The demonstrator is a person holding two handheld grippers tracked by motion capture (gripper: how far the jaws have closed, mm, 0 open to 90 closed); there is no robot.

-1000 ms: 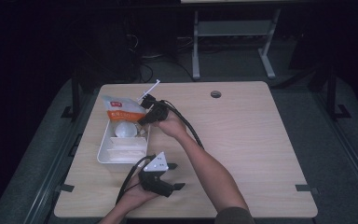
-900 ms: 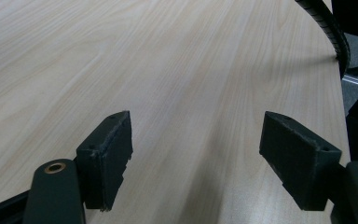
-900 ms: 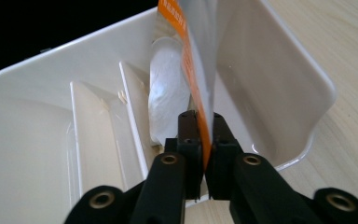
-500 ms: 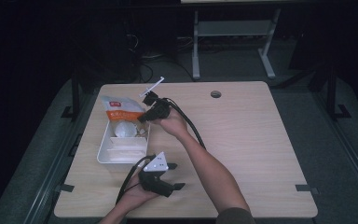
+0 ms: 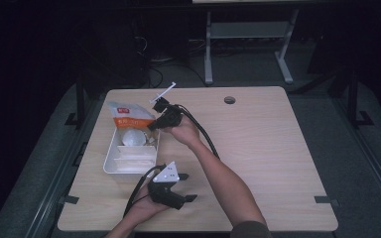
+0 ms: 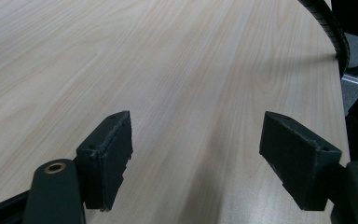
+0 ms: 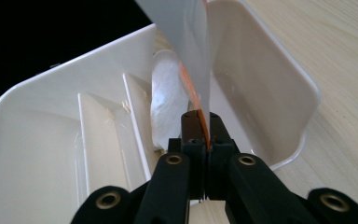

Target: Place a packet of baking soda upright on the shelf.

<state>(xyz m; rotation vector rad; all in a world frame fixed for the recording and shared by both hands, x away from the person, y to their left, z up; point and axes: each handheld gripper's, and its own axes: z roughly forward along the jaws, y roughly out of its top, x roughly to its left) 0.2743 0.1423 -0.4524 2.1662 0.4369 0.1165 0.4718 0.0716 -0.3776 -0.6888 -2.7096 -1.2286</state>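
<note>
— Orange-and-white bag [image 5: 129, 119]?
— Glossy, white with an orange panel; lifted over the far end of the white divided tray [image 5: 110, 161], corner pinched in the right gripper [image 7: 200, 133], jaws clamped tight.
— And the left gripper [image 6: 196, 158]?
— Spread wide, holding nothing, low over bare wooden table [image 6: 177, 70] near the front edge.

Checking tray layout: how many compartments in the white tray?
3 visible: the white tray has one large section under the bag pinched by the right gripper, one narrow slot between two dividers, and one large section beyond. The bag may hide more.
</note>
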